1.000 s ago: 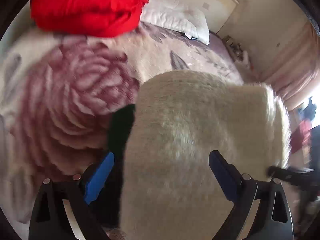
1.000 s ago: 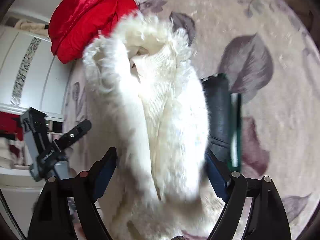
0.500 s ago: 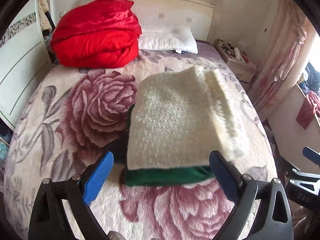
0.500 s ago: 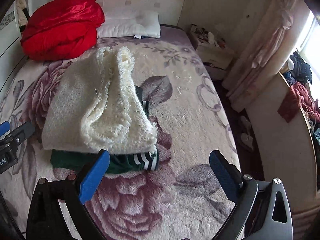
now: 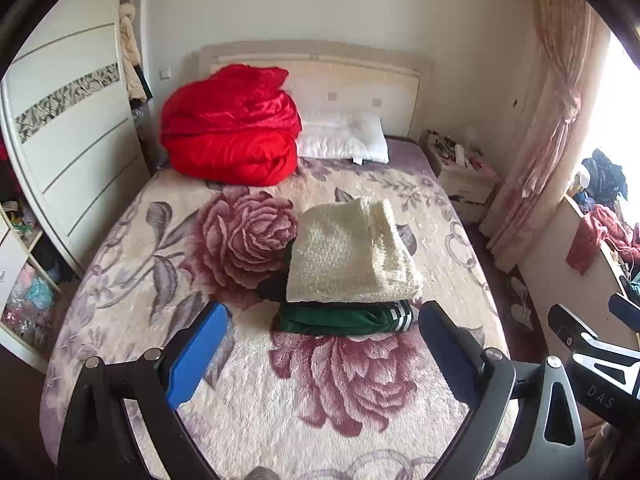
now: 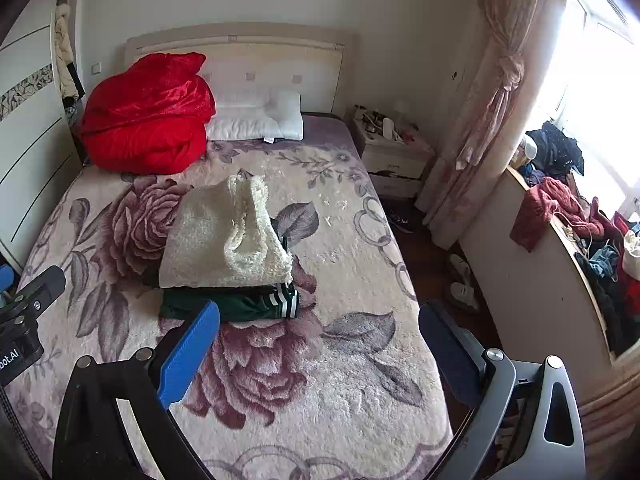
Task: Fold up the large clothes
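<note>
A folded fluffy cream garment (image 5: pixel 348 256) lies on top of a folded green garment with white stripes (image 5: pixel 344 318) in the middle of the bed (image 5: pixel 120 264). The stack also shows in the right wrist view, cream garment (image 6: pixel 220 240) over the green one (image 6: pixel 240 304). My left gripper (image 5: pixel 320 352) is open and empty, held back above the bed's near end. My right gripper (image 6: pixel 318 350) is open and empty, also held back from the stack. The right gripper's body shows at the right edge of the left wrist view (image 5: pixel 592 356).
A red quilt (image 5: pixel 232 124) and a white pillow (image 5: pixel 344 140) lie at the headboard. A wardrobe (image 5: pixel 68 128) stands left of the bed. A nightstand (image 6: pixel 392 148), a curtain (image 6: pixel 480 104) and a counter with heaped clothes (image 6: pixel 568 216) stand to the right.
Both grippers have let go of the cream garment and pulled far back from the bed. The garment now rests folded on the green one.
</note>
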`<state>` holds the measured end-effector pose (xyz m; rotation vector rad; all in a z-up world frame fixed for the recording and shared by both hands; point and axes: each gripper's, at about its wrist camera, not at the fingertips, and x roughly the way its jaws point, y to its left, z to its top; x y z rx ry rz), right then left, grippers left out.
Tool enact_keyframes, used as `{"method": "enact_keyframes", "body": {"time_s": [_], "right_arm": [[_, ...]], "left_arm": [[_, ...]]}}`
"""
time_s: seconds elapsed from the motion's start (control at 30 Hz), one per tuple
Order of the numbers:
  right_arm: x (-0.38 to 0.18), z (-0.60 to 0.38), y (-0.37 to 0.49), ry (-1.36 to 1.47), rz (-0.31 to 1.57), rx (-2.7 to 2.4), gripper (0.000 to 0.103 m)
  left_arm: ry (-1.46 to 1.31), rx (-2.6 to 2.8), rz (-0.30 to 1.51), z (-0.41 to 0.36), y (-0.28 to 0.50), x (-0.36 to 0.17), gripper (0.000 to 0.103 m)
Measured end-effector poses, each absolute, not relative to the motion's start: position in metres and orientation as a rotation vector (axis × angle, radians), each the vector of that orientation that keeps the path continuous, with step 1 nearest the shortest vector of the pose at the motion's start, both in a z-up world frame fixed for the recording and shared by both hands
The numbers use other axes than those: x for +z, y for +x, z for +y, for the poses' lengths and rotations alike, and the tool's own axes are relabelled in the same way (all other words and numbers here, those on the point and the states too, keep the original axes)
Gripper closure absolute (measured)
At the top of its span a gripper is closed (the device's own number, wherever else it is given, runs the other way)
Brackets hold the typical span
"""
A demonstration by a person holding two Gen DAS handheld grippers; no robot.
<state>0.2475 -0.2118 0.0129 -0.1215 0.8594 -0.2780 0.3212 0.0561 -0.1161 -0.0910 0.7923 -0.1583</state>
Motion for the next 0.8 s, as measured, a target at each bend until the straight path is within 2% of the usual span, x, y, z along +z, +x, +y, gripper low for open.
{"method": "enact_keyframes", "body": {"time_s": [0.33, 0.8], "right_arm": [[0.133, -0.187, 0.123, -0.107, 0.769, -0.265, 0.002], [0.212, -0.179, 0.010, -0.051, 0.743, -0.199, 0.001]], "left_arm": [[-0.061, -0.138, 0.720, 0.068, 0.225, -0.038, 0.005], [-0.077, -0.115, 0.721, 0.079, 0.152, 0.010, 0.005]]}}
